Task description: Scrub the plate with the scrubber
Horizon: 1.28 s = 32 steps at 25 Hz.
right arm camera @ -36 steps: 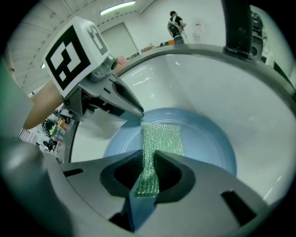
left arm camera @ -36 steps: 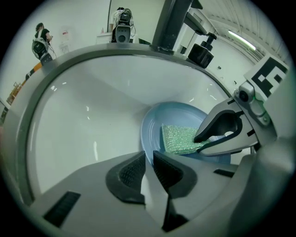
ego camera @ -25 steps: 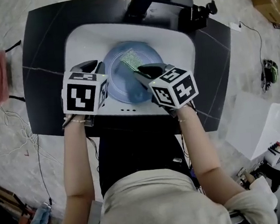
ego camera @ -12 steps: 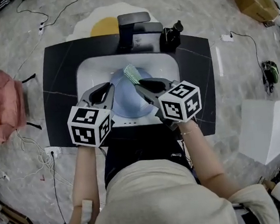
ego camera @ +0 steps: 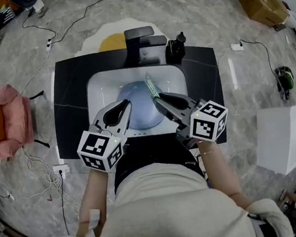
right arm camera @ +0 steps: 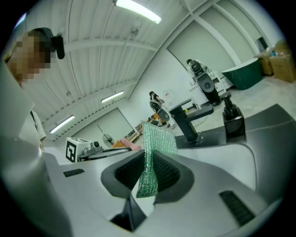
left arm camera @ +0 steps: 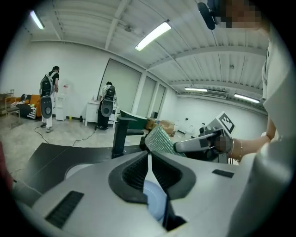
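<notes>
A pale blue plate (ego camera: 141, 111) sits in the white sink (ego camera: 96, 89). My left gripper (ego camera: 125, 105) is at the plate's left rim. In the left gripper view its jaws (left arm camera: 149, 159) are nearly together, and the plate (left arm camera: 155, 200) shows blue between them, so it looks shut on the rim. My right gripper (ego camera: 157, 98) is shut on a green mesh scrubber (ego camera: 151, 86). The scrubber stands edge-on above the plate's far right part. In the right gripper view the scrubber (right arm camera: 156, 139) sticks up from the shut jaws (right arm camera: 149, 170).
The sink is set in a black counter (ego camera: 68, 113). A black faucet (ego camera: 142, 38) and a black soap dispenser (ego camera: 176, 46) stand behind it. A pink chair (ego camera: 4, 122) is at the left and a white box (ego camera: 284, 138) at the right. Cables lie on the floor.
Both grippers have drawn back toward the person and spread apart. The scrubber has come off the plate's middle and turned edge-on near its far side. The head camera has shifted.
</notes>
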Available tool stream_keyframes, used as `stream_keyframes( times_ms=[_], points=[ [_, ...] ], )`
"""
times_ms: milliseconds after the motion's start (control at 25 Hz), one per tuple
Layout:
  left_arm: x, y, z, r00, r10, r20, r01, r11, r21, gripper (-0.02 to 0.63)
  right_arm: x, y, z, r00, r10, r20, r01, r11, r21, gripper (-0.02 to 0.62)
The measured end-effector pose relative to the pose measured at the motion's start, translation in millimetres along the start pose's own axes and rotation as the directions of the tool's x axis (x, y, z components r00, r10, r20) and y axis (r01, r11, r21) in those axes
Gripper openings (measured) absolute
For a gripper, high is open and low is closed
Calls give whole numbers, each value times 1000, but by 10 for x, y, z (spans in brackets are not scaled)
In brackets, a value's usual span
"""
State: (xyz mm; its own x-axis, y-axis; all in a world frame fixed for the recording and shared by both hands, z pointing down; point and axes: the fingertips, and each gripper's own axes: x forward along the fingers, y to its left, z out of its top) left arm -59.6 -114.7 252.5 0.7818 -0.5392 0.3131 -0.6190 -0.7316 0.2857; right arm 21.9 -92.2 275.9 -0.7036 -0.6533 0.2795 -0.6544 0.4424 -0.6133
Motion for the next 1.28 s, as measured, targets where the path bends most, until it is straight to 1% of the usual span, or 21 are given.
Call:
stream_keyframes(
  times_ms=[80, 240, 400, 480, 600, 680, 840, 1080, 1280],
  points=[
    [-12, -55, -72, 1000, -8, -7, 8, 1000, -25, 40, -87, 29, -21, 1000, 3, 24, -4, 1000, 23, 72],
    [8, -176, -244, 997, -49, -63, 45, 997, -70, 40, -202, 139, -13, 996, 17, 84, -25, 995, 92, 72],
    [31, -237, -274, 997, -44, -67, 38, 995, -91, 40, -253, 161, -26, 996, -6, 91, 0, 998, 64, 72],
    [41, -260, -260, 997, -35, -70, 30, 997, -72, 37, -261, 176, -27, 996, -6, 91, 1, 998, 59, 72],
    [56, -284, -260, 996, -16, -88, 18, 1000, 12, 31, -239, 208, -39, 997, 0, 74, -1, 1000, 22, 72],
    [58, -288, -267, 996, -6, -93, 10, 999, 38, 29, -224, 218, -59, 998, 3, 61, -4, 1000, 9, 72],
    [45, -292, -229, 997, -18, -77, 18, 1000, -3, 29, -192, 259, -67, 998, 18, 53, -18, 1000, 6, 71],
    [28, -305, -207, 997, -26, -77, 26, 1000, -5, 28, -168, 242, -110, 999, 7, 45, -8, 1000, 20, 71],
    [26, -274, -218, 996, -26, -81, 23, 999, -28, 28, -135, 221, -151, 1000, -6, 19, 6, 1000, 18, 71]
  ],
)
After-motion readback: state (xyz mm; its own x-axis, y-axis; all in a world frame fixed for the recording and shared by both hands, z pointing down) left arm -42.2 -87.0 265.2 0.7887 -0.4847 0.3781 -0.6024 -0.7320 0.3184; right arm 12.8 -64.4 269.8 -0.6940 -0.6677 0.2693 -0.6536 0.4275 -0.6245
